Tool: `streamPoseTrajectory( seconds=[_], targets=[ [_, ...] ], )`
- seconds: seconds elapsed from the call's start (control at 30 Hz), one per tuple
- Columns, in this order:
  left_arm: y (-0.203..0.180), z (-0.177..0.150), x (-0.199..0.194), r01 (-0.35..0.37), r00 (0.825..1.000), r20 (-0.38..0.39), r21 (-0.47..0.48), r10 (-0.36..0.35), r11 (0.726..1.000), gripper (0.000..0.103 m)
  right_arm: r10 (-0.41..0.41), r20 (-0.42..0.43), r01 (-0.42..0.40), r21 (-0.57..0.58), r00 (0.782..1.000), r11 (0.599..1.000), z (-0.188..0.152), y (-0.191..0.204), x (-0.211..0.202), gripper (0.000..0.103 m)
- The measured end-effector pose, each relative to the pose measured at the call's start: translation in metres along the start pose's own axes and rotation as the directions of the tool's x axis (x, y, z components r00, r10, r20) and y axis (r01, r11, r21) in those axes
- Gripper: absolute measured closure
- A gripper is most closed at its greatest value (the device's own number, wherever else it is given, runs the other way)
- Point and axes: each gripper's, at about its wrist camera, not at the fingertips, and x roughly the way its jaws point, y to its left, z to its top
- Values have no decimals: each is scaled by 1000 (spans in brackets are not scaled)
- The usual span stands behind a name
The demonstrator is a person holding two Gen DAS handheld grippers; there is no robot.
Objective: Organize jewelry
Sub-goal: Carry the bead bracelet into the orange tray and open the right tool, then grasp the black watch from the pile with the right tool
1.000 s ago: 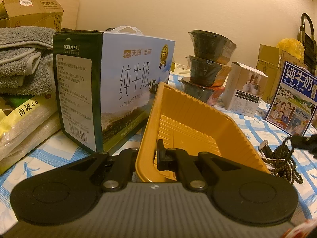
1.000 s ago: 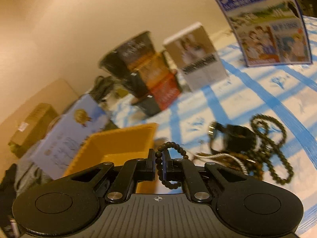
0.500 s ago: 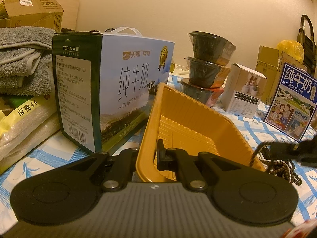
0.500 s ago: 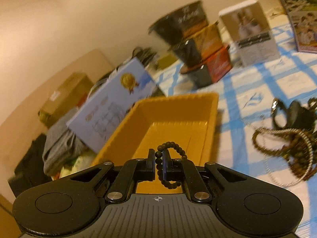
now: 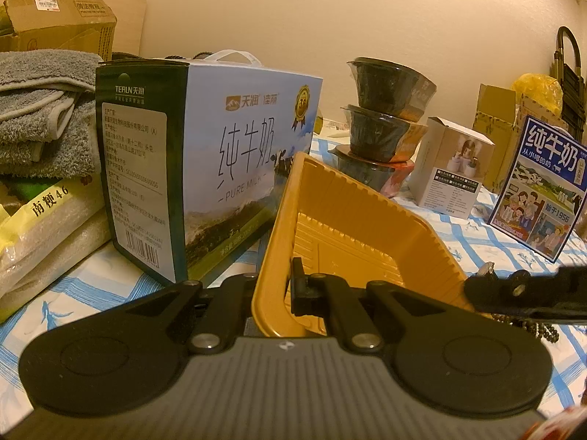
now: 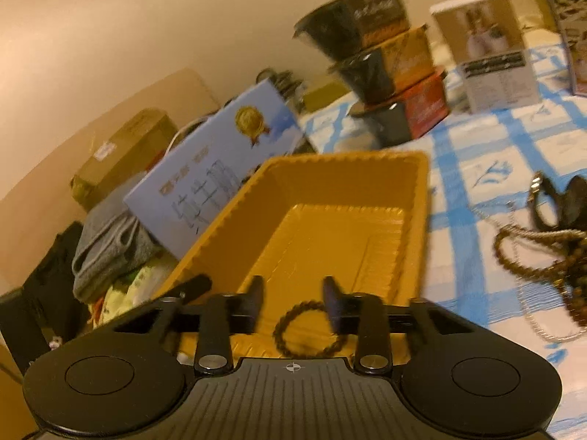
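Note:
A yellow plastic tray (image 5: 348, 220) sits tilted on the checked cloth, and my left gripper (image 5: 290, 286) is shut on its near rim. My right gripper (image 6: 293, 293) hangs over the near end of the tray (image 6: 330, 227) with its jaws opening. A dark bead bracelet (image 6: 308, 330) is loose between and below the parted fingers, touching neither pad. A tangled pile of bead strings and chains (image 6: 550, 249) lies on the cloth to the right of the tray. In the left wrist view the right gripper (image 5: 477, 291) reaches in from the right, above the pile (image 5: 539, 326).
A blue milk carton box (image 5: 220, 168) stands close behind the tray's left side, beside folded grey towels (image 5: 36, 110) and a rice bag (image 5: 44, 220). Stacked black bowls (image 5: 385, 128), a white box (image 5: 451, 168) and another blue milk box (image 5: 543, 190) line the back.
My right gripper carried the bracelet left from the pile to above the tray, then its jaws parted and the bracelet dropped free. The left gripper and the tray stayed put.

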Motion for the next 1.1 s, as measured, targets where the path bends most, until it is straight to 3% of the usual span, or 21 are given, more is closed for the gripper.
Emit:
streamPoseTrajectory(
  seconds=[0.13,0.27,0.4,0.6,0.97,1.1],
  targets=[
    [0,0,0,1,1000,0,2,-1,1000,98,-50,47,49,12,998,999,5,-13,-20,62],
    [1,-1,0,1,1000,-3,1,-1,1000,98,-160,75,160,17,984,987,14,-40,-43,62],
    [2,-2,1,-1,1000,-2,1,1,1000,98,-286,94,283,46,954,958,26,-76,-66,62],
    [2,-1,2,-4,1000,-1,3,4,1000,98,-398,99,394,62,912,917,40,-118,-84,62],
    [1,1,2,-3,1000,2,13,3,1000,98,-401,37,402,-28,915,915,66,-136,-49,62],
    [1,1,1,-3,1000,3,12,3,1000,98,-412,6,412,-64,911,909,69,-137,-33,67]
  ],
)
